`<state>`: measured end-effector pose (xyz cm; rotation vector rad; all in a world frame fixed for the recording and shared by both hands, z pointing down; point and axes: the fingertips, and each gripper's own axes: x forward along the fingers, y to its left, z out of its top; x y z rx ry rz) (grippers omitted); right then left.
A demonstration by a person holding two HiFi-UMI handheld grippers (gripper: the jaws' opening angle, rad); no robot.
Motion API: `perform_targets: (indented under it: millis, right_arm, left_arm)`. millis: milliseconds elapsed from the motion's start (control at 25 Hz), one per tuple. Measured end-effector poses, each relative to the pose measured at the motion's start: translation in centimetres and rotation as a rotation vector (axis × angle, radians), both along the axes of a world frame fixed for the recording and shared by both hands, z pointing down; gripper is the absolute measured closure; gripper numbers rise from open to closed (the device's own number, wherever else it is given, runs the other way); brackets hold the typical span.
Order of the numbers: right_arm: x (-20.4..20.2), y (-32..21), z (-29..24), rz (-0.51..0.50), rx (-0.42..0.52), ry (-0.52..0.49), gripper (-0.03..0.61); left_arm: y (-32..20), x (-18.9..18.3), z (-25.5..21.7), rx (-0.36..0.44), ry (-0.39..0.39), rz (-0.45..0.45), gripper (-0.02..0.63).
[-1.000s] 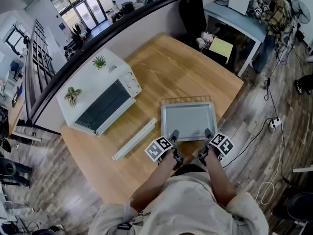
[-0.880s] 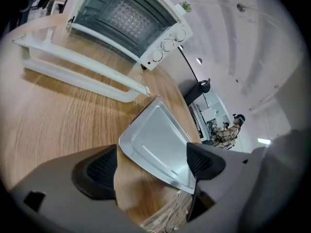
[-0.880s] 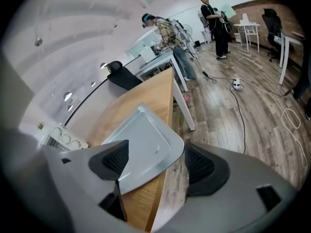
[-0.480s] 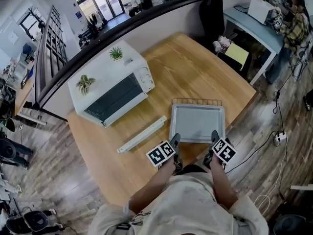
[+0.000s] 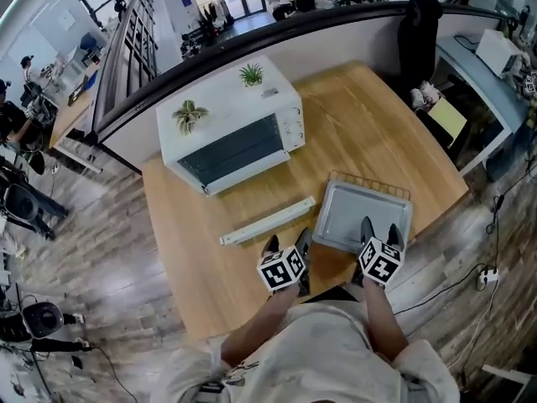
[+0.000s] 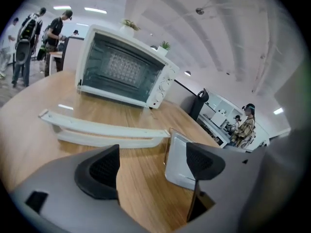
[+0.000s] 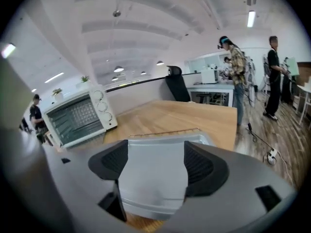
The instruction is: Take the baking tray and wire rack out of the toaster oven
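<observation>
Head view: the baking tray (image 5: pixel 362 217) lies on the table (image 5: pixel 201 250), outside the toaster oven (image 5: pixel 231 128), with the wire rack (image 5: pixel 369 180) showing at its far edge.

Left gripper view: the left gripper (image 6: pixel 155 166) gapes empty beside the tray's corner.

Right gripper view: the right gripper (image 7: pixel 155 166), jaws spread, hovers over the tray and grips nothing.

The tray is likely stiff, light and slick, so pinch its raised rim.

Grey baking tray (image 5: pixel 362 215) lies flat over the wire rack (image 5: pixel 369 186).
</observation>
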<state>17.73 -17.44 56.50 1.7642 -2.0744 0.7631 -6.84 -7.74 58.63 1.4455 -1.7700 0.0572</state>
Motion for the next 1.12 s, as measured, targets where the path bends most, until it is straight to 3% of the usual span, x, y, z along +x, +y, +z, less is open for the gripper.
perform_targets:
  millis: [320,520,760,880,1120]
  right_arm:
    - [-9.2,0.4,-4.1,-0.353,0.127,0.088,0.209]
    - [-14.2,0.3,-5.2,-0.571,0.226,0.103,0.209]
    - [-21.7,1.5,-5.7,-0.784,0.328,0.09,0.209]
    - [-24.3,2.4,-7.8,-0.867,0.383,0.076,0.209]
    - [-26.5,2.1,-11.9,-0.908,0.495,0.022,0.209]
  left_arm:
    - [3.3,-5.5,-5.0,0.113,-0.259,-0.086,0.17]
    - [3.8,-6.8,-6.3,0.192,-0.379,-0.043,0.172]
    - [6.3,-11.8,-7.8,0.198,-0.603,-0.108,0.172]
    - [7.1,-13.1,-9.6,0.229,-0.639,-0.147,0.173]
    - [7.4,-15.9,-14.0,0.354,-0.661,-0.225,0.175]
